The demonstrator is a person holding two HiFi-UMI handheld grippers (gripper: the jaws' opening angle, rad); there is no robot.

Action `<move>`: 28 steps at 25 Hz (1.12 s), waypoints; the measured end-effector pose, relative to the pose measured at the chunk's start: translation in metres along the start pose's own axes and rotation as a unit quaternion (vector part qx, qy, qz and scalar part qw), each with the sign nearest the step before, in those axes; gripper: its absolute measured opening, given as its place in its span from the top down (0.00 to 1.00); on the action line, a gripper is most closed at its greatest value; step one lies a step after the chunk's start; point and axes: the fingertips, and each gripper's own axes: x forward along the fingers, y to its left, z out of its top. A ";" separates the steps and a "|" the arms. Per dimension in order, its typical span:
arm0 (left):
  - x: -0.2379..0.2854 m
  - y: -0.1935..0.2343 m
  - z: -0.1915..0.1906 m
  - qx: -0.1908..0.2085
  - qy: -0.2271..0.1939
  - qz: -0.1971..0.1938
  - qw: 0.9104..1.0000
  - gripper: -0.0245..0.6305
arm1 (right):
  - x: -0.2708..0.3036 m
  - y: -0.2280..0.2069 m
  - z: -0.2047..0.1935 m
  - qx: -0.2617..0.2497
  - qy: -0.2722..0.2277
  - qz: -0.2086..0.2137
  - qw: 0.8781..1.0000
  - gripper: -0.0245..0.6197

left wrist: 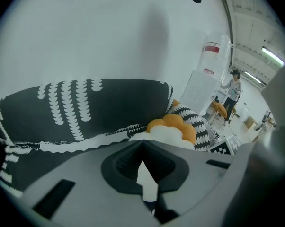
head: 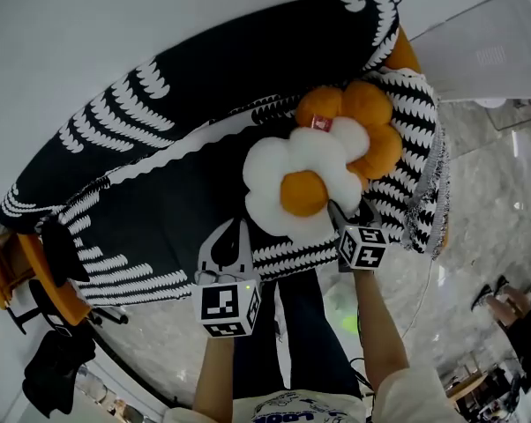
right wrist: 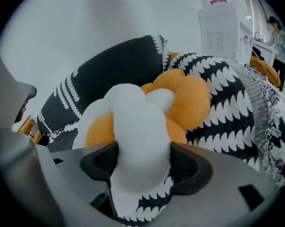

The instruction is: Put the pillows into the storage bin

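Note:
A white flower-shaped pillow [head: 296,183] with an orange centre lies on a sofa covered in black-and-white cloth [head: 151,201]. Behind it, partly covered, lies an orange flower pillow [head: 371,126]. My right gripper [head: 347,215] is at the white pillow's near right edge. In the right gripper view its jaws [right wrist: 141,161] stand wide, open, with a white petal [right wrist: 135,126] filling the gap between them. My left gripper [head: 237,229] hangs just left of the pillow's near edge over the seat. It is shut, tips together [left wrist: 142,143], holding nothing. No storage bin is in view.
A white cabinet-like unit [head: 486,55] stands right of the sofa on a pale marble floor [head: 477,192]. Orange chairs with dark clothes [head: 36,280] are at the left. The person's legs [head: 305,324] are close to the sofa front. Another person [left wrist: 233,86] stands far off.

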 end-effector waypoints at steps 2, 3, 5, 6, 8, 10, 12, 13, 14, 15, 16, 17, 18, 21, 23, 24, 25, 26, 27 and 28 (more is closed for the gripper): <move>0.000 -0.004 -0.004 -0.001 0.003 -0.002 1.000 0.94 | 0.002 0.001 -0.001 0.014 -0.001 0.012 1.000 0.45; 0.000 -0.006 -0.005 -0.002 0.004 -0.003 1.000 0.94 | 0.002 0.001 -0.001 0.016 -0.001 0.016 1.000 0.46; 0.000 -0.011 -0.007 -0.005 0.004 -0.003 1.000 0.94 | 0.000 0.001 -0.001 0.011 0.000 0.021 1.000 0.51; -0.001 -0.013 -0.007 -0.006 0.002 -0.003 1.000 0.94 | -0.002 0.002 0.000 0.006 0.001 0.023 1.000 0.54; -0.003 -0.015 -0.005 -0.008 -0.003 -0.005 1.000 0.94 | -0.005 0.007 0.003 -0.002 -0.002 0.028 1.000 0.60; -0.008 -0.014 -0.002 -0.007 -0.008 -0.006 1.000 0.94 | -0.012 0.017 0.008 -0.004 -0.006 0.035 0.999 0.64; -0.015 -0.013 0.000 -0.007 -0.013 -0.006 1.000 0.94 | -0.023 0.030 0.013 -0.004 -0.011 0.042 0.999 0.68; -0.018 -0.012 0.001 -0.007 -0.017 -0.006 1.000 0.94 | -0.028 0.038 0.017 -0.006 -0.016 0.046 0.999 0.70; -0.022 -0.010 0.003 -0.007 -0.023 -0.005 1.000 0.94 | -0.033 0.045 0.022 -0.007 -0.024 0.050 0.998 0.71; -0.026 -0.007 0.004 -0.007 -0.029 -0.005 1.000 0.94 | -0.038 0.053 0.028 -0.008 -0.034 0.055 0.998 0.72; -0.031 -0.004 0.005 -0.007 -0.034 -0.004 0.999 0.94 | -0.045 0.061 0.033 -0.009 -0.044 0.059 0.997 0.73; -0.037 -0.001 0.006 -0.007 -0.037 -0.004 0.999 0.94 | -0.053 0.070 0.037 -0.009 -0.053 0.061 0.997 0.74; -0.045 0.002 0.006 -0.007 -0.039 -0.004 0.999 0.94 | -0.062 0.079 0.040 -0.011 -0.060 0.062 0.996 0.74; -0.072 0.014 0.005 -0.003 -0.044 -0.004 0.999 0.94 | -0.092 0.104 0.050 -0.019 -0.078 0.051 0.995 0.75; -0.090 0.022 0.008 0.000 -0.054 -0.006 0.999 0.94 | -0.114 0.117 0.059 -0.018 -0.099 0.041 0.994 0.75; -0.100 0.026 0.011 0.003 -0.061 -0.007 0.998 0.94 | -0.126 0.122 0.064 -0.015 -0.111 0.036 0.993 0.75; -0.110 0.030 0.014 0.005 -0.069 -0.010 0.998 0.94 | -0.138 0.128 0.068 -0.010 -0.124 0.031 0.992 0.75; -0.120 0.033 0.018 0.008 -0.076 -0.013 0.997 0.94 | -0.152 0.133 0.072 -0.004 -0.136 0.026 0.990 0.75; -0.131 0.036 0.021 0.012 -0.083 -0.017 0.996 0.94 | -0.166 0.139 0.075 0.001 -0.148 0.020 0.989 0.75; -0.141 0.038 0.025 0.016 -0.090 -0.022 0.996 0.94 | -0.180 0.143 0.077 0.005 -0.160 0.013 0.987 0.75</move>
